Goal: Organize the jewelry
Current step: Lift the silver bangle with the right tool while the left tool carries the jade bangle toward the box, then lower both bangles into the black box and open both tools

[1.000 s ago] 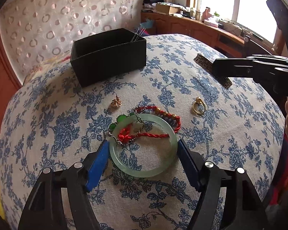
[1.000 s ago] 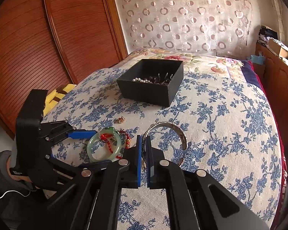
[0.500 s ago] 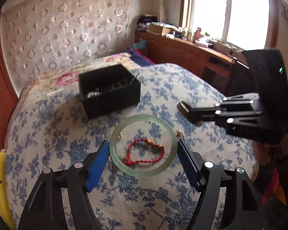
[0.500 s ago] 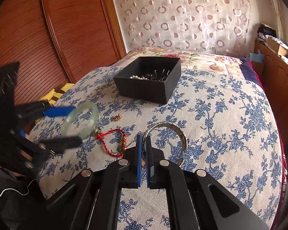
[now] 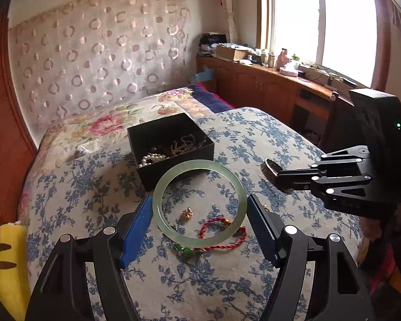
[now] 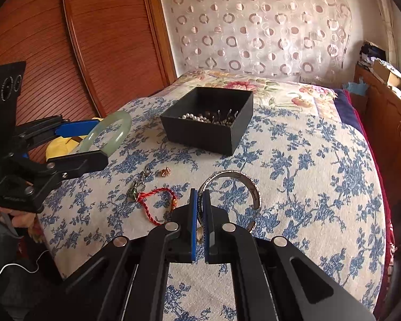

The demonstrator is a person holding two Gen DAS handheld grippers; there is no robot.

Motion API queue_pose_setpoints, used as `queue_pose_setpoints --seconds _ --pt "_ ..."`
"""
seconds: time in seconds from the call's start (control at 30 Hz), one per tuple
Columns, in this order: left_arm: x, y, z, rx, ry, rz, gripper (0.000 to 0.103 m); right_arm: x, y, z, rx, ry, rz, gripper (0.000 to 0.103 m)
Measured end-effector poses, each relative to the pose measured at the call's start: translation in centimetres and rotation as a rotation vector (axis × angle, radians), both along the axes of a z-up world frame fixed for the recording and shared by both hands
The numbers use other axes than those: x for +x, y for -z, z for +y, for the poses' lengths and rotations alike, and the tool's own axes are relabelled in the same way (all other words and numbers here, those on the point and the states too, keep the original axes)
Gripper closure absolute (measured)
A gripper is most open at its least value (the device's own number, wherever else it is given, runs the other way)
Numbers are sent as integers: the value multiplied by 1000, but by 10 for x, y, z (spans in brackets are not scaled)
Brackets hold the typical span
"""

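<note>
A blue-flowered bedspread (image 5: pixel 254 139) is covering the bed, and a pink floral pillow (image 6: pixel 278 85) is lying at its head. A circle-patterned curtain (image 5: pixel 93 53) is hanging behind. A wooden cabinet (image 5: pixel 267 88) is standing under the bright window (image 5: pixel 320 18). A yellow cushion (image 5: pixel 8 262) is lying beside a reddish wooden door (image 6: pixel 99 40)

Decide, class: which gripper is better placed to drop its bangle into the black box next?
Left. The left gripper holds the jade bangle lifted, facing the black box; the right gripper holds the silver cuff low over the bedspread.
</note>
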State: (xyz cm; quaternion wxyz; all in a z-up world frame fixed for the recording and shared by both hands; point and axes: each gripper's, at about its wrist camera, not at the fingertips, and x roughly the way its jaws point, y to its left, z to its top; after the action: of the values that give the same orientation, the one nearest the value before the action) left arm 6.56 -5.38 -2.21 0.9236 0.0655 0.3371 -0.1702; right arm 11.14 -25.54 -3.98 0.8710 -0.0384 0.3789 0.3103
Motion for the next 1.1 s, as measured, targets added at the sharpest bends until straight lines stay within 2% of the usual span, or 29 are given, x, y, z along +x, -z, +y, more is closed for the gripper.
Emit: queue_pose_setpoints --seconds 0.47,0.97,1.1 --pt "33 -2 24 -12 -68 -7 34 25 -23 26 -54 -52 -66 99" --pt "84 -7 41 -10 -95 -4 34 98 -52 76 -78 -145 -126 99" --pt "95 -3 46 -15 -106 7 34 120 -49 92 -102 -184 -116 99"
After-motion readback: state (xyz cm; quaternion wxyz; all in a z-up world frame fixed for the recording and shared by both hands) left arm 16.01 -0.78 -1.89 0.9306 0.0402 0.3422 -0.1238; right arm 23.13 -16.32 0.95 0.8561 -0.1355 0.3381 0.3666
